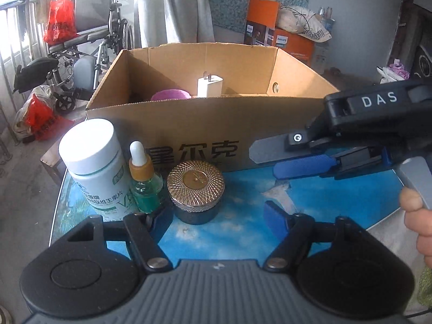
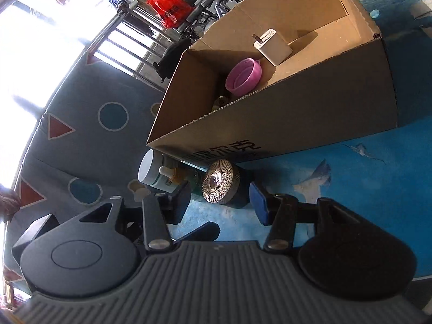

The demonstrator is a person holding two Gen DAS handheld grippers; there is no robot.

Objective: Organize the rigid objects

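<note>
spread and empty, both tongs: left tongs (image 1: 218,216), right tongs (image 2: 220,202) framing the squat dark glass jar with gold patterned lid (image 2: 217,186) on the blue desk (image 2: 351,189). probably heavy, stiff, breakable, slick; best gripped low across the dark body, below the lid.

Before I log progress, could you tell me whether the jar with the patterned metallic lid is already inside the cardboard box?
No, the jar stands on the table in front of the cardboard box.

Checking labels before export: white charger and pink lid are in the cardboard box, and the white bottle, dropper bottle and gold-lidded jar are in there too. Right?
Not quite. The white bottle, dropper bottle and gold-lidded jar stand outside on the blue table, against the cardboard box front wall. The white charger and pink lid are inside. The left wrist view shows it.
</note>
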